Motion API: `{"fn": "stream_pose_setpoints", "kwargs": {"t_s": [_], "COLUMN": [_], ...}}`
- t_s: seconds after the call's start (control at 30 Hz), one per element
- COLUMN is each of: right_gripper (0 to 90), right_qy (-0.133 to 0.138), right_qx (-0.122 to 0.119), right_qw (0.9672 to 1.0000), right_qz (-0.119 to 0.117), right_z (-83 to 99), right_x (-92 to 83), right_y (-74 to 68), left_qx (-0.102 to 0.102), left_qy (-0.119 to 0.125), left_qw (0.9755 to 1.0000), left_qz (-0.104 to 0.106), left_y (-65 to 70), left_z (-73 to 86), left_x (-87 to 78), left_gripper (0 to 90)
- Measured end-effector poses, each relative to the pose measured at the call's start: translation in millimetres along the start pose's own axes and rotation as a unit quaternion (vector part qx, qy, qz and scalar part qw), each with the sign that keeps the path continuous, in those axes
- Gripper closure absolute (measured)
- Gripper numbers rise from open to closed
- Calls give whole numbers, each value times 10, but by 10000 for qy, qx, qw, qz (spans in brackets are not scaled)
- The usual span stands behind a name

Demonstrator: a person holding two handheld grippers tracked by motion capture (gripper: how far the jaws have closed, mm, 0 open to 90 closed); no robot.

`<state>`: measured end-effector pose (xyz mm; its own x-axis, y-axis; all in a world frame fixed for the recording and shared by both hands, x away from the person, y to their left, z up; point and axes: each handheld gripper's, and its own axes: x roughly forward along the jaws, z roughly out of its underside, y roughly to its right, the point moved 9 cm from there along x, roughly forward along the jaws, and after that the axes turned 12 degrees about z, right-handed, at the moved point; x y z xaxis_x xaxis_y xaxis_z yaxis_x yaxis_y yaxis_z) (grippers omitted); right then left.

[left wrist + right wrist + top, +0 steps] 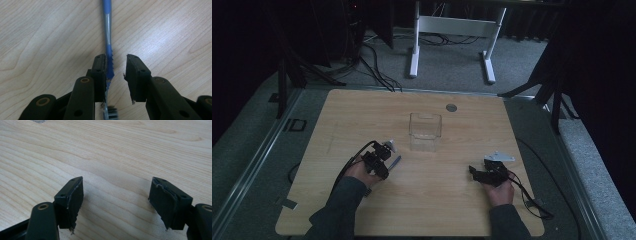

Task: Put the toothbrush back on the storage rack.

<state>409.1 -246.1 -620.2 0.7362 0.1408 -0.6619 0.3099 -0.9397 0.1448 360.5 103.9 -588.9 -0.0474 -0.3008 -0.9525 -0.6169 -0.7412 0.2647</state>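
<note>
A blue and clear toothbrush (108,35) lies flat on the wooden table (362,115), its bristled head near the bottom of the left gripper view. My left gripper (116,60) straddles its ribbed blue grip: the left pad (103,67) touches it, while the right pad stands apart with bare wood between. In the high view the left gripper (386,162) sits left of centre, with the toothbrush handle (396,161) sticking out to its right. My right gripper (117,185) stands open over bare wood, nothing between its pads; the high view has the right gripper (473,170) near the table's right side.
A clear plastic box (425,131) stands upright at the middle of the table, just beyond the left gripper. A round grey grommet (451,107) sits near the far edge. Cables trail from both grippers. A white desk frame (452,30) stands on the floor behind.
</note>
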Motion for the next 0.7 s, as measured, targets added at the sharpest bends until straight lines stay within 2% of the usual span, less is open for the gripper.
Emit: {"fn": "stream_pose_setpoints", "kwargs": {"t_s": [0.33,0.7], "right_gripper": [273,274], "right_qy": [2,1], "right_qx": [0,-1], "right_qw": [10000,10000], "right_qz": [1,0], "right_z": [0,0], "right_x": [0,0], "right_y": [0,0], "left_qx": [11,-11], "left_qy": [-209,-313], "left_qw": [9997,9994], "left_qz": [-79,-117], "left_y": [-25,-79], "left_z": [28,35], "left_x": [51,107], "left_gripper": [733,777]}}
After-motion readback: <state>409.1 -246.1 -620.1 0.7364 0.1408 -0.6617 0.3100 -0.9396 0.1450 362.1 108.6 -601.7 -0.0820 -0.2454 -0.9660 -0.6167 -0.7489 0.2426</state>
